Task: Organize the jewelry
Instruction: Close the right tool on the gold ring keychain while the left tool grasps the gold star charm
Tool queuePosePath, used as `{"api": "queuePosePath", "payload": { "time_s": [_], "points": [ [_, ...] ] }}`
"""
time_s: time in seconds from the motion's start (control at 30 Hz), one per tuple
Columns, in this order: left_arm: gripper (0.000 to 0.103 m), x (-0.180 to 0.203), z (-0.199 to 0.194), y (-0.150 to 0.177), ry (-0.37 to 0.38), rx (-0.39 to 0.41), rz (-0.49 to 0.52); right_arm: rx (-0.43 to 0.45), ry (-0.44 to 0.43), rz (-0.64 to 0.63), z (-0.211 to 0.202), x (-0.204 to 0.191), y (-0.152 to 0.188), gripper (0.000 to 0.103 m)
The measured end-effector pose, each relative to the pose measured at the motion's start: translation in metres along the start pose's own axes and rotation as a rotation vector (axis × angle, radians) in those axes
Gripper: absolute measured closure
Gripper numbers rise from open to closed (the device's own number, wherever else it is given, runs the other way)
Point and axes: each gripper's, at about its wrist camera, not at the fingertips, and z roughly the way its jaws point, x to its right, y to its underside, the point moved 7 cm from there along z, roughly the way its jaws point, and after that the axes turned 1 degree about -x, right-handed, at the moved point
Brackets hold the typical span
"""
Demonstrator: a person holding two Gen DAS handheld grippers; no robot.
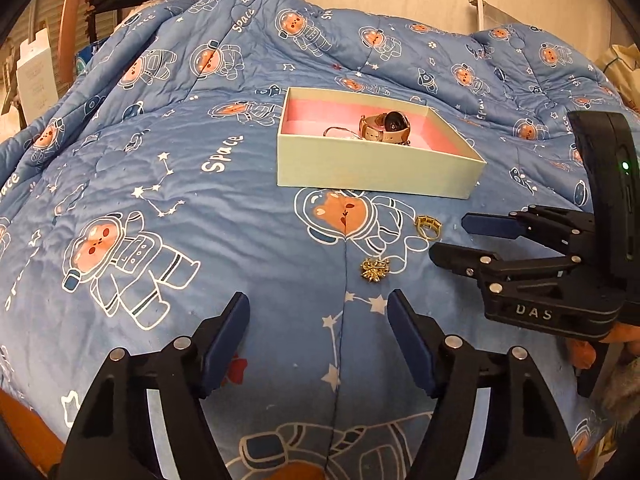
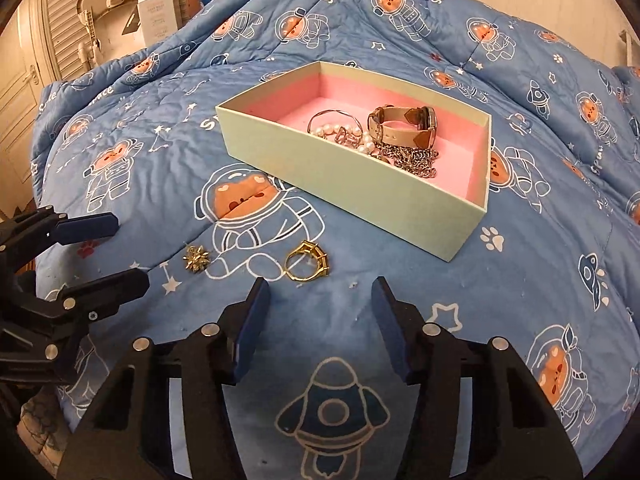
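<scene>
Your right gripper point(image 2: 318, 320) and left gripper point(image 1: 318, 336) were both spread and empty. The ring point(image 2: 307, 266) and brooch point(image 2: 196, 259) still lay on the blanket point(image 2: 360, 296); watch point(image 2: 404, 125), pearls and chain were in the box point(image 2: 352, 176).

- Pale green box point(image 2: 360, 184) with pink lining, open, centre of the right wrist frame
- Inside it: beige-strap watch point(image 2: 404, 124) on its side, pearl bracelet point(image 2: 340, 133), silver chain point(image 2: 416, 160)
- Gold ring point(image 2: 306, 266) on the quilt, lower centre
- Gold star-shaped brooch point(image 2: 196, 259) left of the ring
</scene>
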Motion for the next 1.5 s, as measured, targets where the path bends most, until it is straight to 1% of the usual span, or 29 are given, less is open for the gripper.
{"api": "queuePosePath", "payload": {
  "time_s": [0.03, 0.07, 0.13, 0.2, 0.3, 0.37, 0.47, 0.53, 0.6, 0.67, 0.8, 0.93, 1.0, 1.13, 1.33, 1.5],
  "points": [
    [0.035, 0.0, 0.001, 0.001, 0.003, -0.003, -0.002, -0.006, -0.006, 0.002, 0.004, 0.0, -0.001, 0.052],
    [0.036, 0.001, 0.002, 0.002, 0.006, -0.006, -0.002, -0.01, -0.007, 0.002, 0.007, 0.001, -0.003, 0.056],
    [0.039, 0.003, 0.003, 0.002, 0.007, -0.009, 0.004, -0.01, -0.012, 0.002, 0.011, 0.001, -0.005, 0.06],
    [0.041, 0.005, 0.005, 0.001, 0.01, -0.01, 0.012, -0.011, -0.018, -0.002, 0.013, 0.0, -0.007, 0.067],
    [0.046, 0.011, 0.008, -0.001, 0.019, -0.011, 0.032, -0.004, -0.025, -0.014, 0.013, -0.002, -0.007, 0.075],
    [0.047, 0.016, 0.011, -0.003, 0.032, -0.012, 0.049, 0.002, -0.027, -0.015, 0.011, -0.003, -0.005, 0.078],
    [0.05, 0.024, 0.016, -0.006, 0.048, -0.02, 0.081, 0.01, -0.032, 0.002, 0.01, -0.002, -0.005, 0.078],
    [0.055, 0.029, 0.021, -0.007, 0.057, -0.029, 0.103, 0.011, -0.035, 0.011, 0.01, -0.001, -0.003, 0.078],
    [0.058, 0.032, 0.025, -0.009, 0.065, -0.036, 0.117, 0.013, -0.035, 0.017, 0.01, -0.001, -0.003, 0.078],
    [0.062, 0.033, 0.029, -0.01, 0.068, -0.047, 0.119, 0.015, -0.035, 0.022, 0.01, -0.001, -0.003, 0.078],
    [0.076, 0.032, 0.032, -0.015, 0.076, -0.055, 0.109, 0.016, -0.034, 0.032, 0.01, 0.0, -0.002, 0.078],
    [0.081, 0.032, 0.032, -0.017, 0.076, -0.049, 0.107, 0.018, -0.029, 0.041, 0.01, 0.0, -0.001, 0.078],
    [0.087, 0.035, 0.031, -0.017, 0.086, -0.045, 0.117, 0.018, -0.029, 0.045, 0.01, 0.0, -0.001, 0.078],
    [0.087, 0.039, 0.03, -0.016, 0.082, -0.041, 0.14, 0.017, -0.025, 0.053, 0.009, 0.001, 0.0, 0.078],
    [0.087, 0.036, 0.026, -0.016, 0.092, -0.041, 0.122, 0.016, -0.023, 0.08, 0.006, 0.002, 0.003, 0.078],
    [0.087, 0.028, 0.019, -0.014, 0.081, -0.036, 0.092, 0.01, -0.027, 0.108, 0.001, 0.003, 0.007, 0.078]
  ]
}}
